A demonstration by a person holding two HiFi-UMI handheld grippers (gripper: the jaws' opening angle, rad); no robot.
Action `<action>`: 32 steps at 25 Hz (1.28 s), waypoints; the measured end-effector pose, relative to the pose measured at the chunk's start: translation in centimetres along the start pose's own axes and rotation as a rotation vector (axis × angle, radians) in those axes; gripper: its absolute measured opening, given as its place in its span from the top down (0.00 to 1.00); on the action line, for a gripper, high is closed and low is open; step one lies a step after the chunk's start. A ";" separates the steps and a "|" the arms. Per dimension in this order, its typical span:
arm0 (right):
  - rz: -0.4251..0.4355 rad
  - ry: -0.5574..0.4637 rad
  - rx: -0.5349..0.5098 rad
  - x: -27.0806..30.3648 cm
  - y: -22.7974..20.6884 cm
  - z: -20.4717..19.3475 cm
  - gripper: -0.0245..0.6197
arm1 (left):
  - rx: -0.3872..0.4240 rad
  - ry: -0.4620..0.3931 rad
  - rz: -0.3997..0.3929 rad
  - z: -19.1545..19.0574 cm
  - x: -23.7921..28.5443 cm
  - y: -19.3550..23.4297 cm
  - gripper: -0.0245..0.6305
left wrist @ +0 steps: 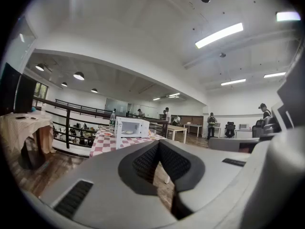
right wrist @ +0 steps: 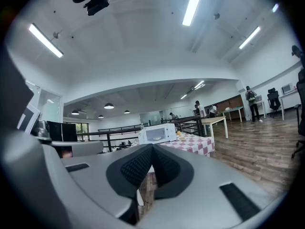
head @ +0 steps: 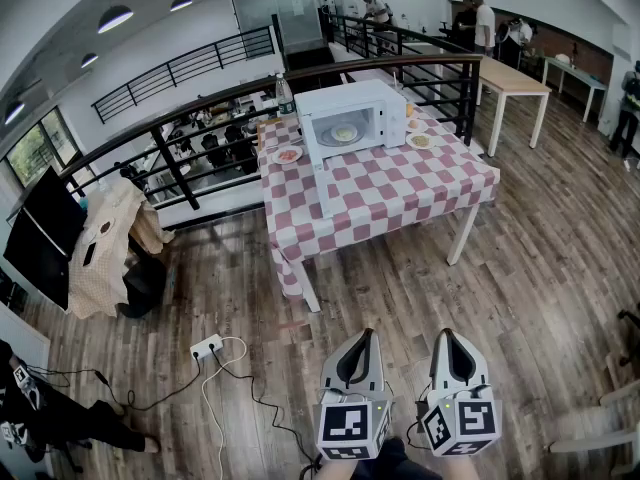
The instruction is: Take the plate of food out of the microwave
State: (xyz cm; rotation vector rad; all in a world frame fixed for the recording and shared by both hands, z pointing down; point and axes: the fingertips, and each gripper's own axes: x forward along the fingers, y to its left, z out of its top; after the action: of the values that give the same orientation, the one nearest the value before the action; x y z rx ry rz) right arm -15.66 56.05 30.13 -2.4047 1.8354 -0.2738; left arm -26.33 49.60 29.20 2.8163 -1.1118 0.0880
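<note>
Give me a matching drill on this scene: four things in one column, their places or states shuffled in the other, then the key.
Things:
1. plate of food
2. power strip
3. bottle
4. left gripper

Places or states:
A. on the wooden floor, cables attached
B. shut, holding nothing
C. inside the microwave
D. upright at the far edge of the checkered table, left of the microwave

Pairs: 1-C; 2-A; 3-D; 4-B

Wood floor point(head: 520, 268) throughout. Black railing point(head: 180, 163) run behind checked-cloth table point(head: 400, 193). Wooden table point(head: 512, 76) set farther back. Round ceiling lights point(head: 114, 16) lit, window point(head: 30, 148) seen far left. Power strip point(head: 207, 346) laid on floor.
</note>
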 end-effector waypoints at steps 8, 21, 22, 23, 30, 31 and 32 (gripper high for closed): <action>0.003 0.007 -0.007 1.0 -0.9 0.3 0.97 | -0.006 0.011 -0.012 -0.3 1.3 -0.9 0.95; 0.018 0.023 0.032 1.6 -4.1 -0.3 0.97 | -0.018 0.017 -0.008 -0.9 3.6 -2.9 0.95; 0.019 0.025 0.037 1.6 -4.4 -0.4 0.97 | -0.019 0.020 -0.006 -1.0 3.6 -3.1 0.95; 0.019 0.026 0.042 1.5 -4.8 -0.5 0.97 | -0.022 0.021 -0.003 -1.2 3.6 -3.3 0.95; 0.030 0.050 0.056 1.6 -6.1 -1.4 0.97 | -0.032 0.033 0.022 -2.2 3.7 -4.0 0.95; 0.033 0.051 0.056 1.7 -6.1 -1.4 0.97 | -0.028 0.036 0.023 -2.2 3.9 -4.0 0.95; 0.036 0.052 0.057 2.0 -6.2 -1.3 0.97 | -0.024 0.038 0.022 -2.2 4.2 -4.0 0.95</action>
State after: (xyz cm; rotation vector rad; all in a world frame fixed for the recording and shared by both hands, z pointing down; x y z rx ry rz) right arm -9.61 55.85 32.77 -2.3461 1.8638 -0.3832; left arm -20.56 49.92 31.45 2.7699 -1.1285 0.1296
